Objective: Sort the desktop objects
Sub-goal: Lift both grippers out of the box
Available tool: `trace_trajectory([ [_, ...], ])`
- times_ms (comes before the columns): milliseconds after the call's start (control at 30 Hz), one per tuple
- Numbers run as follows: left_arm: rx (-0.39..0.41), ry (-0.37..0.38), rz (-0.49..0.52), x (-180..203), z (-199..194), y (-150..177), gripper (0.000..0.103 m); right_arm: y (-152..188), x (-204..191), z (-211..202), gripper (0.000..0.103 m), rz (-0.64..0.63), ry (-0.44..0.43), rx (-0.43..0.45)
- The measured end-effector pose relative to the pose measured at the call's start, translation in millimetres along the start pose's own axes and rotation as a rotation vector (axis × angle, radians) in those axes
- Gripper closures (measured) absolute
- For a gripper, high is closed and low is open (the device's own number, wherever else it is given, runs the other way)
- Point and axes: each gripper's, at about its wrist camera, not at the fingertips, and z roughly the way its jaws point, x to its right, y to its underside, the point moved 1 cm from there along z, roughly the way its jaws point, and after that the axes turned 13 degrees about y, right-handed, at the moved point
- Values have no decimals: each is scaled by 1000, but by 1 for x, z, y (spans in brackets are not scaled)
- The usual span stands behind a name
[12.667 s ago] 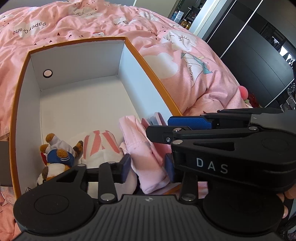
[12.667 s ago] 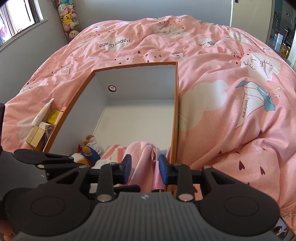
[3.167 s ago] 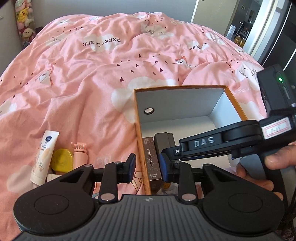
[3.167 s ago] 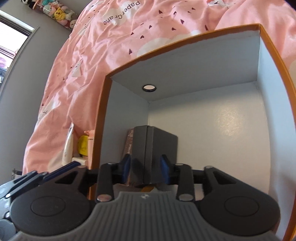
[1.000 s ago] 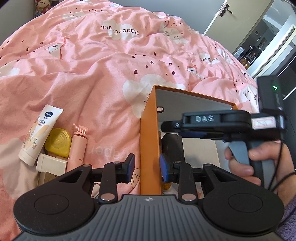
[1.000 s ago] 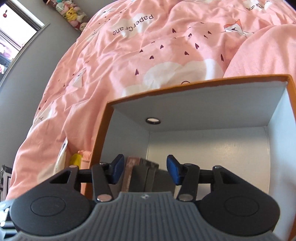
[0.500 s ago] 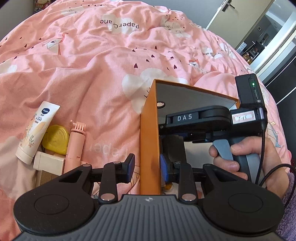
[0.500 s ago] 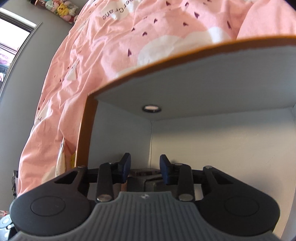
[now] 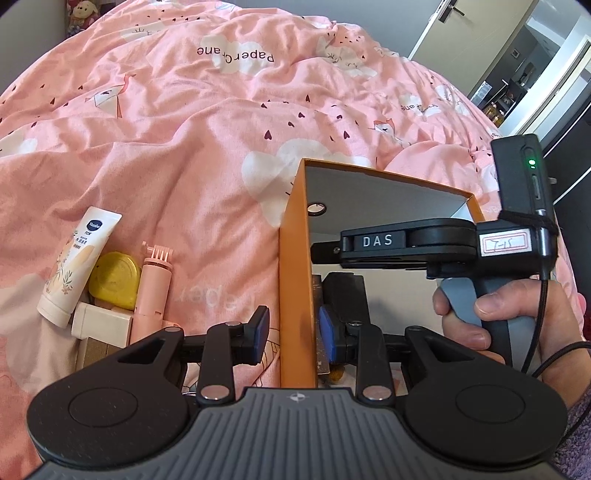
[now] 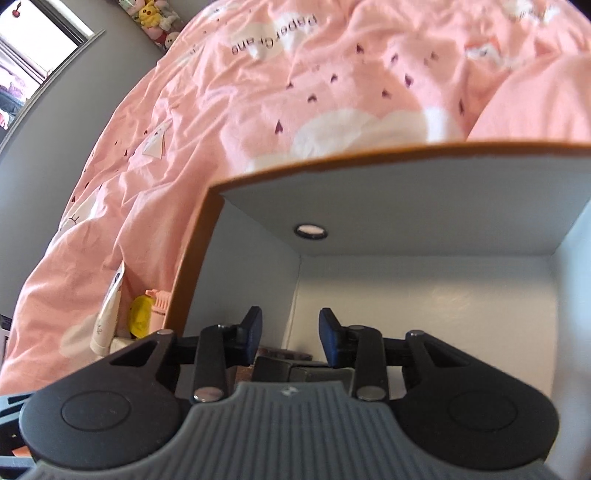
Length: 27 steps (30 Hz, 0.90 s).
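Where grey walls, a bright window and a doorway enclose the room, a pink duvet (image 9: pixel 192 122) printed with clouds and hearts covers the bed and carries 1 orange box (image 9: pixel 293 266) with a white interior. The left gripper (image 9: pixel 291 328) straddles the box's left wall, fingers apart and just clear of it; the right gripper (image 10: pixel 290 326), inside the box above dark cases (image 9: pixel 345 291), has just been closing, fingers apart on nothing. Left of the box lie 1 lotion tube (image 9: pixel 79 262), 1 pink brush (image 9: pixel 155 284) and 1 yellow case (image 9: pixel 116 280).

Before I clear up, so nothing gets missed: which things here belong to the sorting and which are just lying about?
Job: orange box, dark boxes inside it, cream tube, yellow case, pink brush, white box.
Lying about: pink duvet, plush toys, door.
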Motion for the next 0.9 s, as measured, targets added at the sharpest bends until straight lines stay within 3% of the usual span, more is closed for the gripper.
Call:
trace_trajectory([
  [233, 23, 0, 19, 6, -10, 7, 70, 20, -1, -48, 60, -77, 93, 140],
  [700, 96, -83, 108, 18, -28, 37, 70, 81, -6, -94, 58, -160, 153, 246],
  [867, 147, -126, 154, 19, -38, 48, 62, 93, -9, -103, 58, -175, 144, 308],
  [900, 148, -138, 151, 18, -41, 50, 54, 95, -9, -105, 59, -173, 132, 325],
])
